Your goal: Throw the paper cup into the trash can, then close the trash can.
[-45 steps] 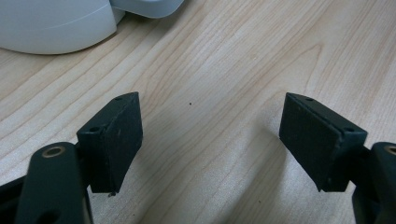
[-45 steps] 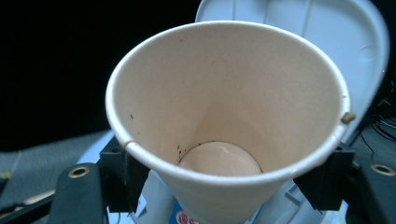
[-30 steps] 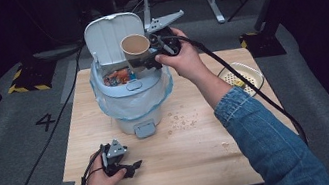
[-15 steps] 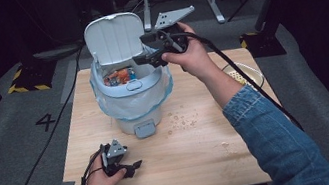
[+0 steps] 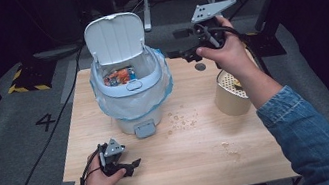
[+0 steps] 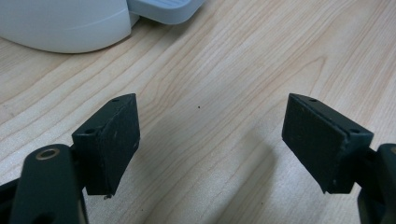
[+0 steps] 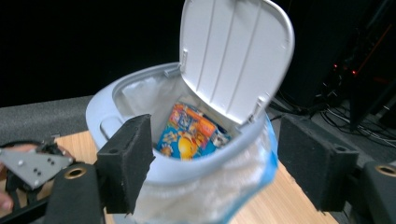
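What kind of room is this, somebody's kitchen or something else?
Probably a lab or recording studio, not a kitchen. A lone wooden table stands on grey carpet bearing a taped number four, hazard-striped tape lies behind, and cables and metal stands fill the dark surroundings.

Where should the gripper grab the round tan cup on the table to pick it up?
Probably at the rim of the tan cup, coming straight down from above. It stands upright with its open mouth facing up, so one jaw could go inside and one outside the thin wall. The right gripper is nearest, with nothing between its jaws.
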{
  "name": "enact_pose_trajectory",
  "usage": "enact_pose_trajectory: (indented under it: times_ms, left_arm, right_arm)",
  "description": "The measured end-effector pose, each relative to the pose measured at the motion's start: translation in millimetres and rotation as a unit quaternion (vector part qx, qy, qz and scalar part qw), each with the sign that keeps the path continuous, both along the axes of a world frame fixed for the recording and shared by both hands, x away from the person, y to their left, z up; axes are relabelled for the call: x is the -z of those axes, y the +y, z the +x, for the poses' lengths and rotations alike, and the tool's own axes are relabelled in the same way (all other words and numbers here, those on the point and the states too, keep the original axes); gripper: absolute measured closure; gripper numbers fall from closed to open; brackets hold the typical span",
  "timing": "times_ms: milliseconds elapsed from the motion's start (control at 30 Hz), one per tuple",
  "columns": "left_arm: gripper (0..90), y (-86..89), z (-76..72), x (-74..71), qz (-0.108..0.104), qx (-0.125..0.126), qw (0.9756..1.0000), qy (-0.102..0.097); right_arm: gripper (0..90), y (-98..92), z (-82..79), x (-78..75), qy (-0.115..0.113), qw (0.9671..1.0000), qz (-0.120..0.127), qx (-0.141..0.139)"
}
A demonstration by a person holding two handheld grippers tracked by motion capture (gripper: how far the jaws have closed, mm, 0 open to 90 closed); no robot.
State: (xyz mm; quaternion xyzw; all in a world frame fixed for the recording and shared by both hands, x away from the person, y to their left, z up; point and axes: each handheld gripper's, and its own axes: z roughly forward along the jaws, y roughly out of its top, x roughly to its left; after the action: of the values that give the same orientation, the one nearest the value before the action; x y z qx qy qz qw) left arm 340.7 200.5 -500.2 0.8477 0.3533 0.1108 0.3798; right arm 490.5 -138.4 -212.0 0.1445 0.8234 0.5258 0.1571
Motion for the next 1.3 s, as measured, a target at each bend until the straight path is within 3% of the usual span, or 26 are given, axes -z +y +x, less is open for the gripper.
enact_pose_trajectory:
  times_ms: [300,433,700,867,967,1200,1300]
  left_arm:
    - [20.3,4.5,-4.9,-2.4,0.007,-0.009,0.9999,0.0]
    - [20.6,6.6,-5.5,-2.6,0.009,-0.014,0.9999,0.0]
    - [20.6,10.7,-4.5,-1.7,0.01,-0.019,0.9997,0.006]
    - [20.7,11.4,-3.5,-1.6,0.009,-0.023,0.9997,0.006]
    - [20.8,12.1,-3.4,-1.8,0.008,-0.025,0.9996,0.005]
    - [20.9,14.7,-4.4,-4.7,0.006,-0.033,0.9994,0.001]
    - [21.0,17.0,-4.9,-8.6,0.005,-0.034,0.9994,-0.002]
  right_arm:
    - [28.2,-47.1,-17.1,-3.3,-0.005,0.9995,-0.016,0.025]
    - [28.2,-71.4,-22.8,-0.9,-0.005,0.9984,-0.025,0.051]
    - [27.7,-113.5,-38.7,9.9,0.017,0.996,-0.02,0.085]
    - [26.7,-137.7,-49.8,23.6,0.024,0.9931,-0.035,0.11]
    - [26.4,-150.9,-55.7,34.6,0.037,0.9925,-0.028,0.113]
    - [25.6,-177.1,-72.2,67.1,0.036,0.9884,-0.052,0.138]
    - [29.4,-186.6,-82.6,82.6,0.045,0.9869,-0.059,0.143]
